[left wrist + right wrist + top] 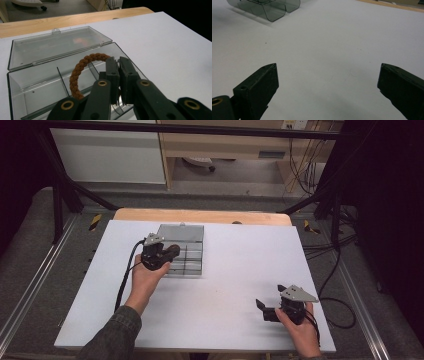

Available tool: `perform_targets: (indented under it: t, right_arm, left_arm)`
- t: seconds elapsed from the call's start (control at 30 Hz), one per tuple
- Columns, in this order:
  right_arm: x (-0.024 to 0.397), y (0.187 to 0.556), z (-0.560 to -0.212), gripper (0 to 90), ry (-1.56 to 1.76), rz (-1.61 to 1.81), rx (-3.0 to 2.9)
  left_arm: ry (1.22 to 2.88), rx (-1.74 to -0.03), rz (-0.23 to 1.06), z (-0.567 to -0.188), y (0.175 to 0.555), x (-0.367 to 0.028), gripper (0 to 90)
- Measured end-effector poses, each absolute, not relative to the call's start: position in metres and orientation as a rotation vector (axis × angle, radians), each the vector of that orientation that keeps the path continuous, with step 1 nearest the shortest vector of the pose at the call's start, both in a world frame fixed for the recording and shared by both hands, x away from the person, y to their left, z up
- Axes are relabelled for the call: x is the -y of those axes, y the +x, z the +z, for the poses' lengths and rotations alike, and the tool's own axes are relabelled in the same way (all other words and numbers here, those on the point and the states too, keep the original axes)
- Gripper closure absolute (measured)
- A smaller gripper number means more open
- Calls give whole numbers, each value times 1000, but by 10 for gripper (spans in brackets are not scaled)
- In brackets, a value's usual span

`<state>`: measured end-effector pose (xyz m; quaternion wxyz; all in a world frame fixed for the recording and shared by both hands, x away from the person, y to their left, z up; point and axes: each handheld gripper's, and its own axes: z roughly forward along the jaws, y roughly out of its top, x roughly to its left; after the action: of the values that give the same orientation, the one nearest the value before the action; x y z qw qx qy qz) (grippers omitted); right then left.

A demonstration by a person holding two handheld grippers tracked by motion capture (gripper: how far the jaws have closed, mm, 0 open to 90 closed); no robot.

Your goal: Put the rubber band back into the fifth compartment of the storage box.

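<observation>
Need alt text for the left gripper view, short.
The left gripper, jaws shut, pinches a brown braided ring and holds it over an open clear plastic box with divider walls inside. The box's lid lies flat behind it on a white table with a wooden far edge.

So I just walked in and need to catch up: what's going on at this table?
A person works with a tool in each hand. The left tool is shut on a brown braided ring, holding it over the open clear plastic box, whose lid lies back. The right tool rests open on the white table, holding nothing.
</observation>
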<state>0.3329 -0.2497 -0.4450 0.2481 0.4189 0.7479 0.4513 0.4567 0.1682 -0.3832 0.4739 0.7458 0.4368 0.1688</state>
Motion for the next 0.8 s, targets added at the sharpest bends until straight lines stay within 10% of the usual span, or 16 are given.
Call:
perform_targets:
  t: [0.8]
  right_arm:
    - [251,333,-445,39,1158,1236,-2045]
  left_arm:
    - [1850,-1091,375,-398,456,-164,862]
